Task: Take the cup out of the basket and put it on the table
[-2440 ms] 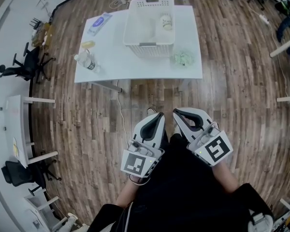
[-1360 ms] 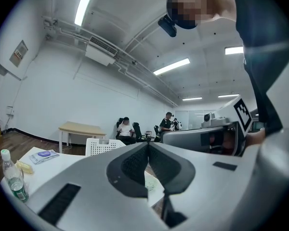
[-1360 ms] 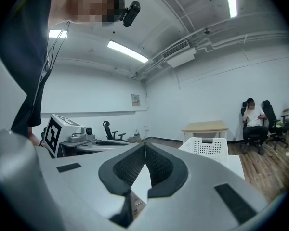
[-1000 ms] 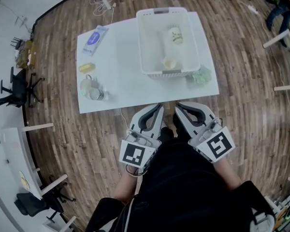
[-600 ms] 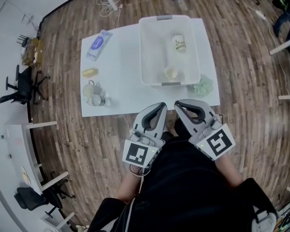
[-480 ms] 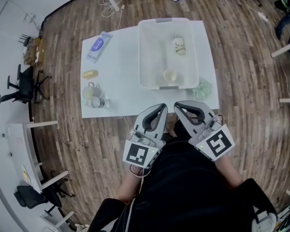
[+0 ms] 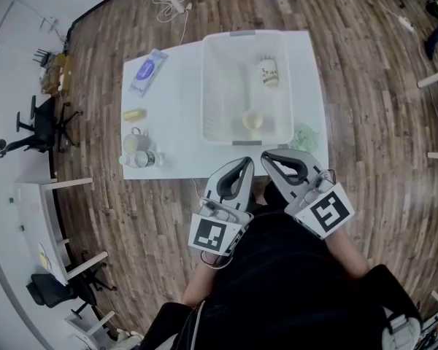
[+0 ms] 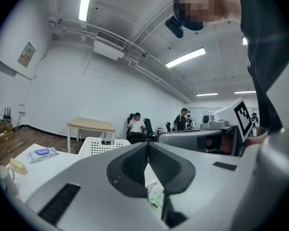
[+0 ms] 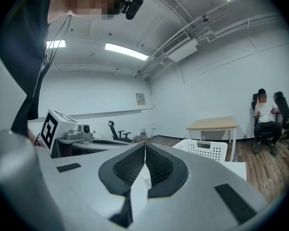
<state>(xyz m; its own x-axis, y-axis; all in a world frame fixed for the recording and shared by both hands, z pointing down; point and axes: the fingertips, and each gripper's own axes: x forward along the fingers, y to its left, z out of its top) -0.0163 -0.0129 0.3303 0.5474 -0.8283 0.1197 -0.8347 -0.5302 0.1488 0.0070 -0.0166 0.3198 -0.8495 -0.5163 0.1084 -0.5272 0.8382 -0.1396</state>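
A white plastic basket stands on the white table. Inside it, near the front wall, lies a small pale yellow cup; farther back rests a white printed bottle or cup. Both grippers hover side by side just in front of the table's near edge, held close to the person's body. My left gripper is shut and empty, and its view shows the jaws pressed together with the basket beyond them. My right gripper is likewise shut with nothing in it.
On the table's left lie a blue packet, a yellow item and glass jars. A green crumpled thing sits right of the basket. Wooden floor surrounds the table; people sit at desks far off.
The table and basket have come nearer to the grippers as the person walked up. Both grippers have stayed shut and side by side.
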